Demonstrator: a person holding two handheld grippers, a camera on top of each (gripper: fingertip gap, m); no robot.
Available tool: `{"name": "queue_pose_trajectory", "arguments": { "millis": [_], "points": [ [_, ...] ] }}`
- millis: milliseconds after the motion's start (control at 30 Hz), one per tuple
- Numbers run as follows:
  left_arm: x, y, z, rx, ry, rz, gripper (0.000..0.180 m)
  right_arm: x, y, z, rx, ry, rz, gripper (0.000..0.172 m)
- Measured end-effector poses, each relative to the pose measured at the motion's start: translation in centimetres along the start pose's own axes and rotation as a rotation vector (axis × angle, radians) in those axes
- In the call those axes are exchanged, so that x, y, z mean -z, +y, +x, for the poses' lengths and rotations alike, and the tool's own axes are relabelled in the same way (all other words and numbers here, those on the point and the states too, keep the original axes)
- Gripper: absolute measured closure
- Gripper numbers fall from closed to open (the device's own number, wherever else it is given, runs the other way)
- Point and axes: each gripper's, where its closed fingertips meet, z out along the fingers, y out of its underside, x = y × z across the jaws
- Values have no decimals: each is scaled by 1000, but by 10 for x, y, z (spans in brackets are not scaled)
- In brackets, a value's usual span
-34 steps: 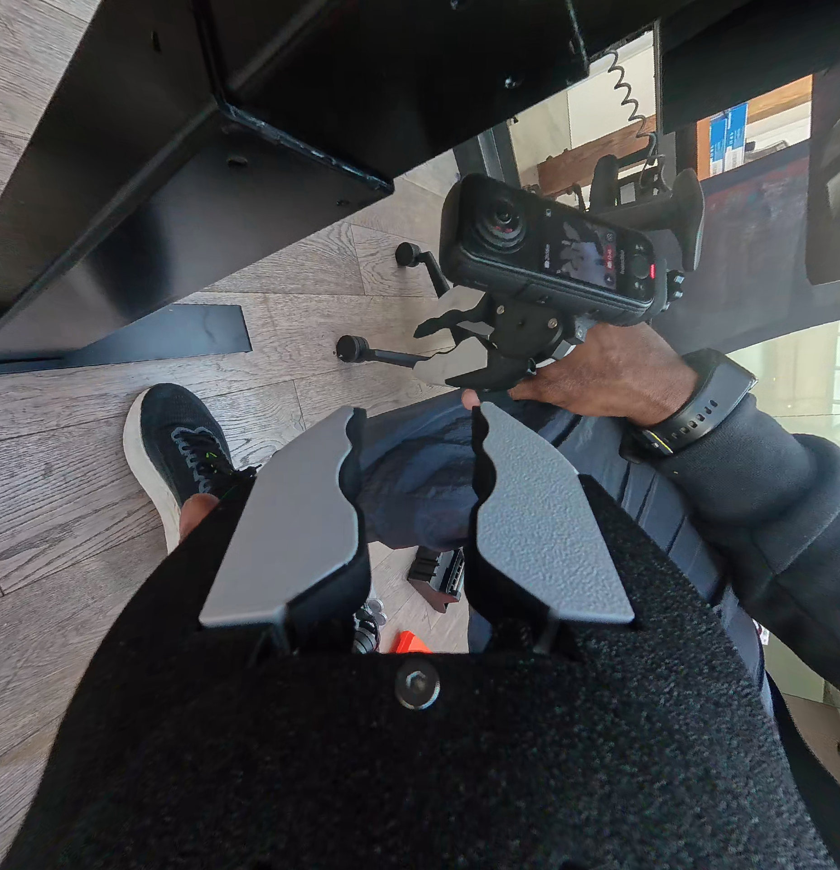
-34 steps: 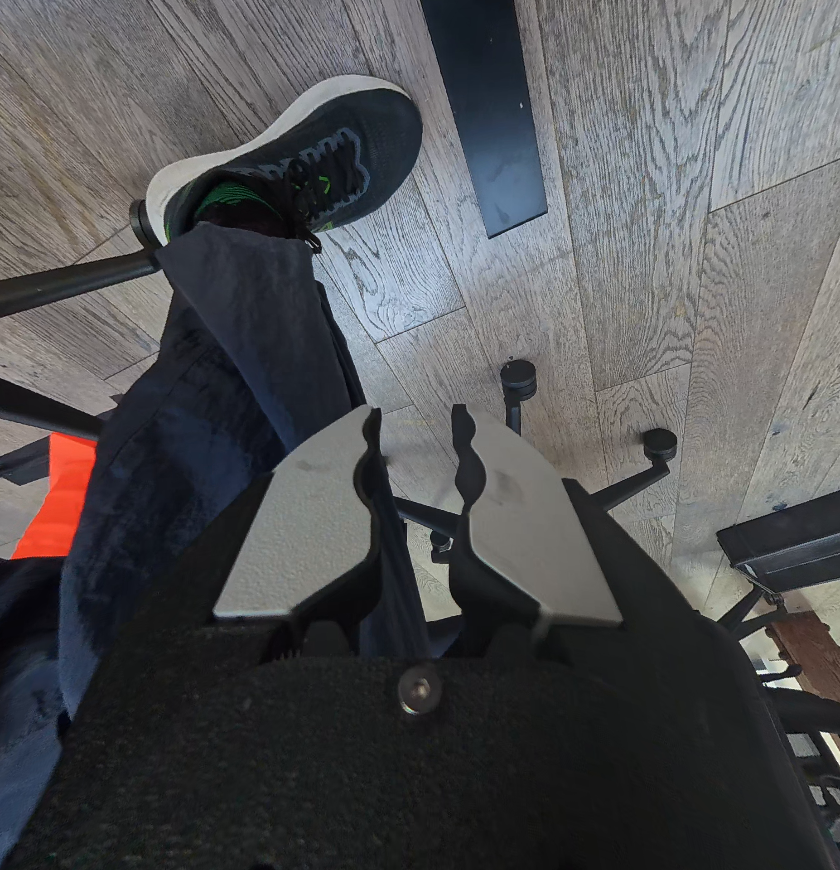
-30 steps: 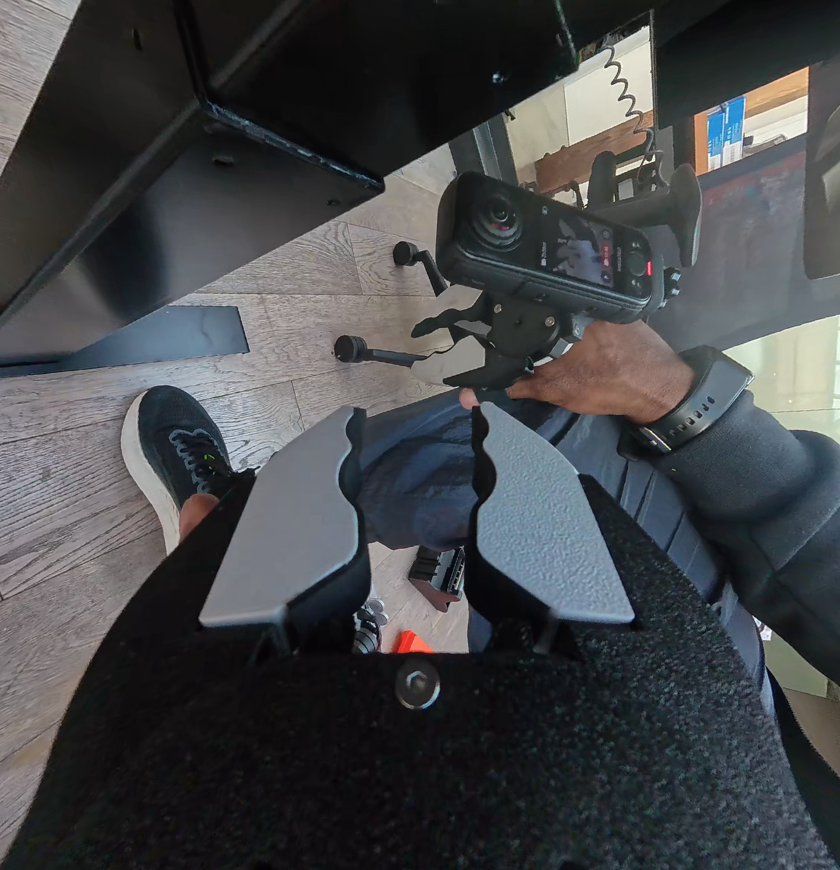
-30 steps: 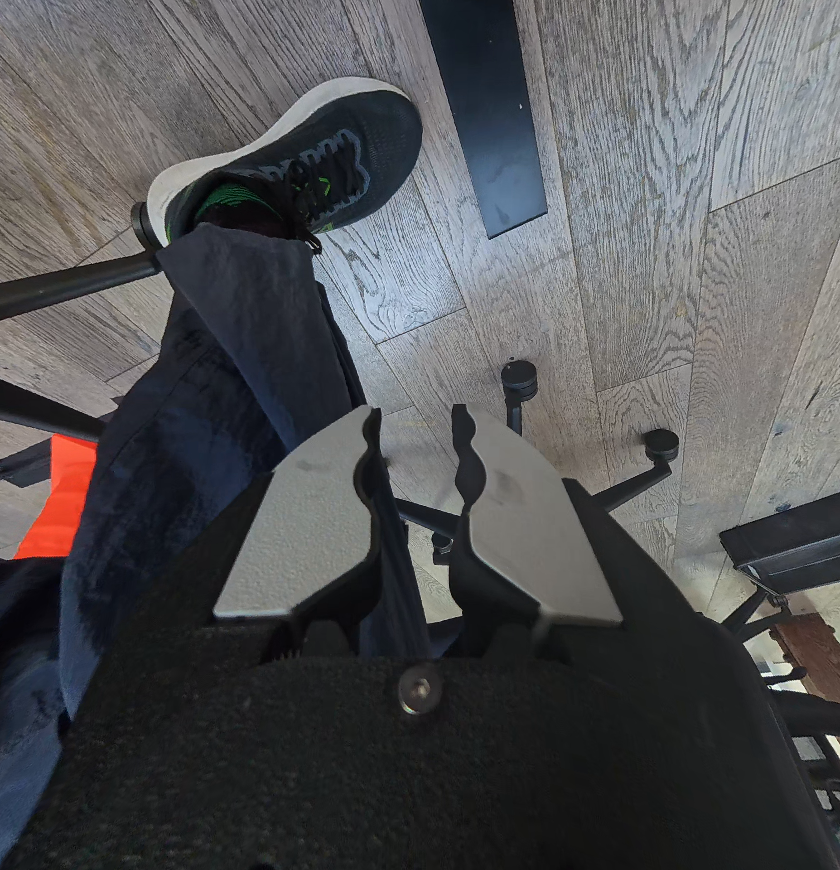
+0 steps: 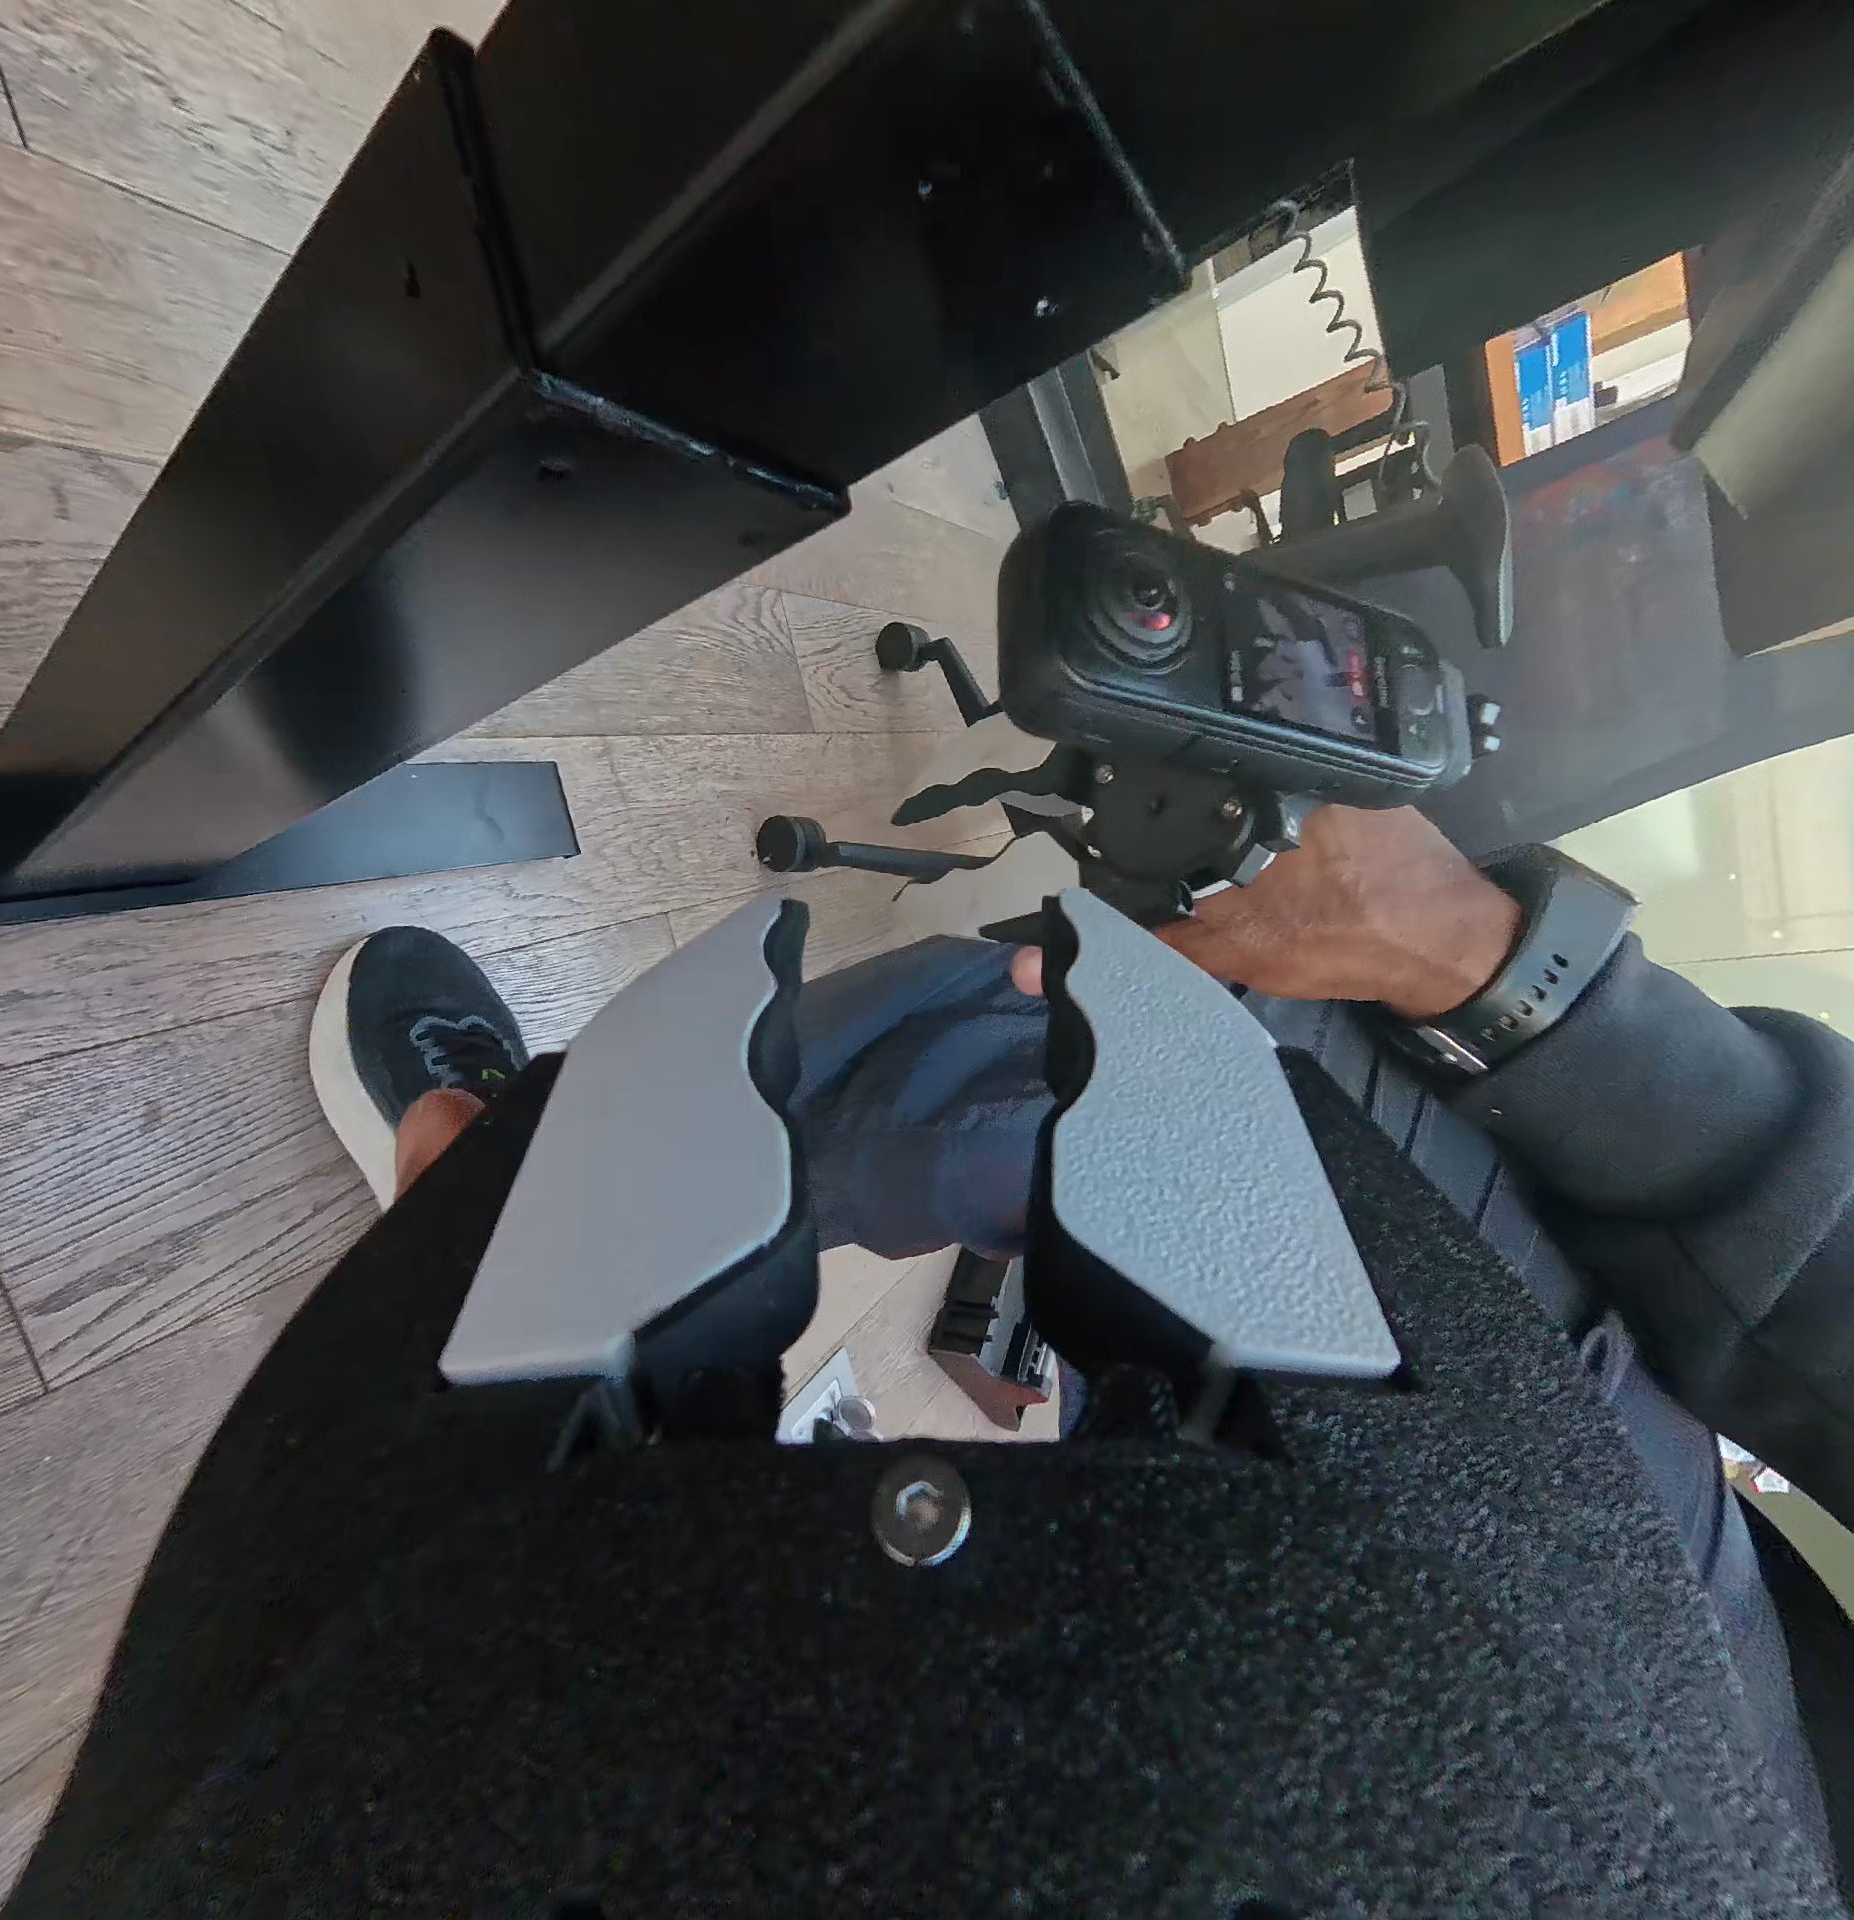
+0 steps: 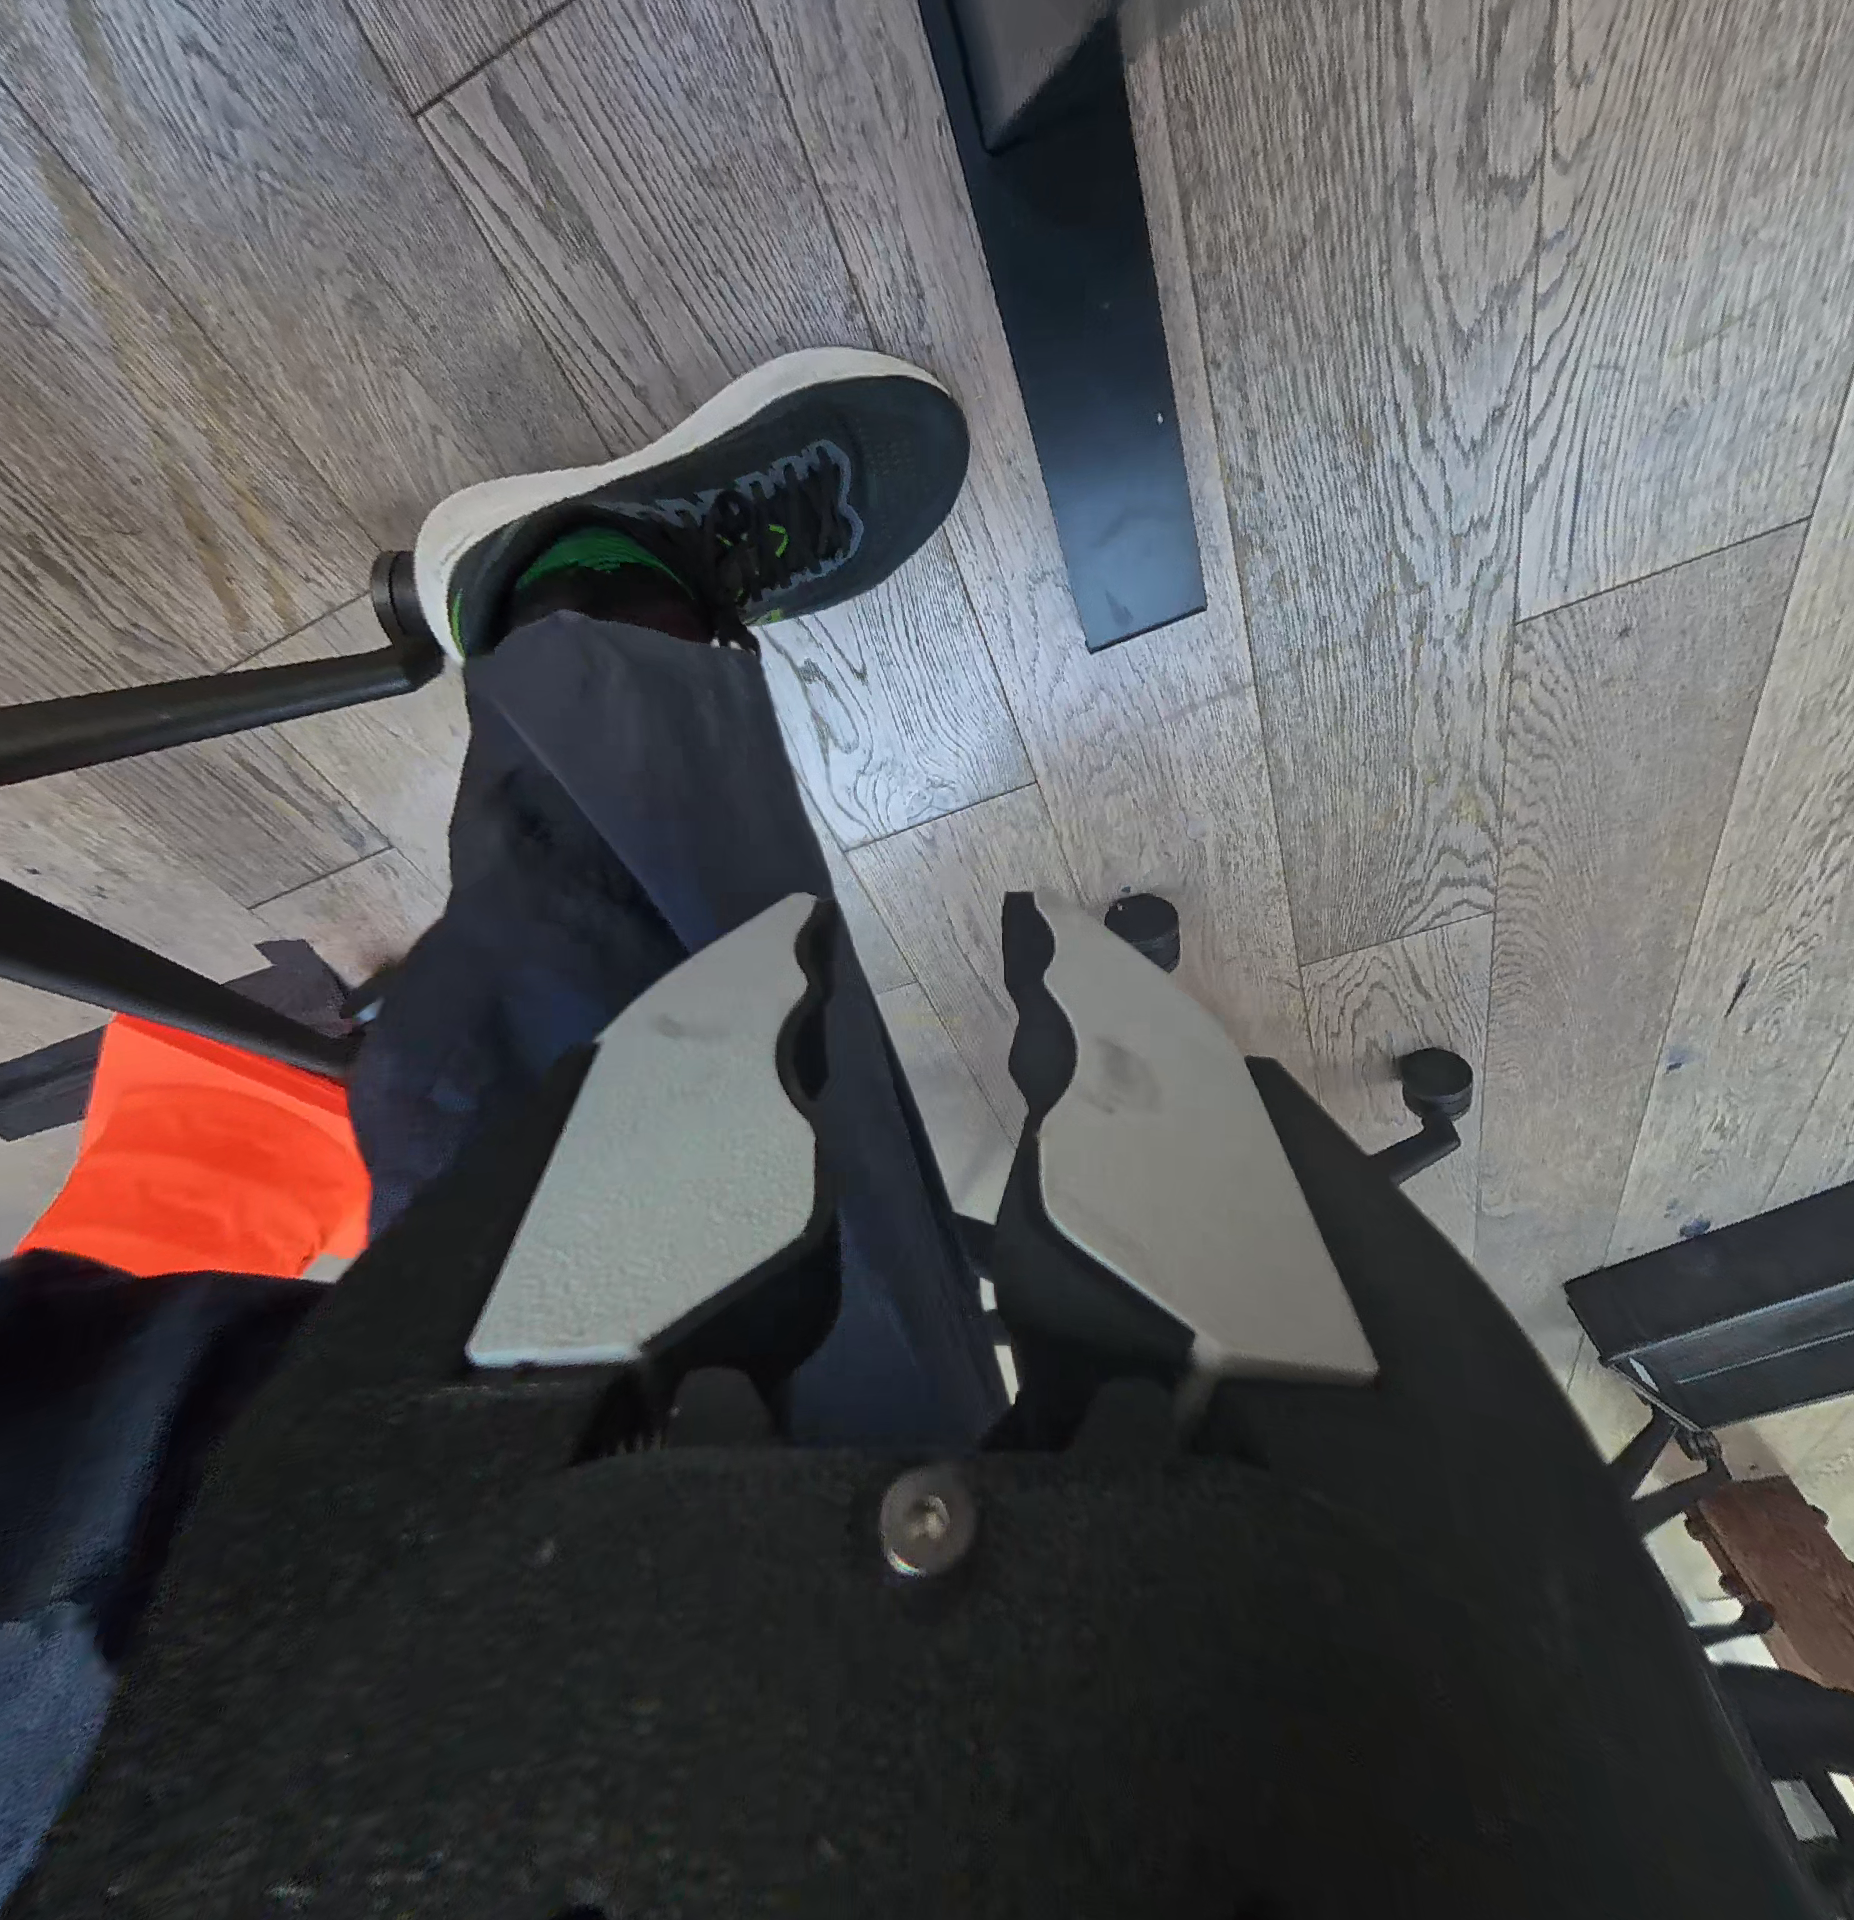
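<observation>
Wood floor [image 6: 1370, 520]; left tongs [image 5: 918, 920], right tongs [image 6: 915, 914] part-open, seemingly empty, above trouser leg [image 6: 611, 831].

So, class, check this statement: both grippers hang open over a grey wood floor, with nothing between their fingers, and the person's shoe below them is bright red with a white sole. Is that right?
Not quite. The shoe is black with a white sole and green accents, as the right wrist view shows. The rest stands: the left gripper and right gripper are open and hold nothing, above the grey wood floor.

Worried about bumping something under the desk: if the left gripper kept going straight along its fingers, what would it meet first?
Probably the person's dark blue trouser leg, which fills the gap between the open left gripper fingers. Depth is unclear; beyond it lies wood floor.
</observation>
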Motion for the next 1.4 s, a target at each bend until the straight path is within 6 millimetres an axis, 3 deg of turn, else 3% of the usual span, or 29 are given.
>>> {"name": "queue_pose_trajectory", "arguments": {
  "millis": [133,400,633,900,1200,1400],
  "points": [
    [4,16,-1,-17,-33,-35,137,10,-20,-22,13,33,69,140],
    [22,38,26,-93,-41,-44,136,28,-26,-52,-43,65,132,140],
    [43,47,35,-112,-42,-22,137,35,-36,-72,-27,101,189,140],
    [66,58,39,-112,-54,-18,136,31,-44,-91,-15,49,196,141],
    [105,60,27,-117,-98,19,137,10,-64,-154,154,-161,105,141],
    [112,59,15,-113,-123,32,139,9,-88,-178,204,-273,101,141]
  ]
}}
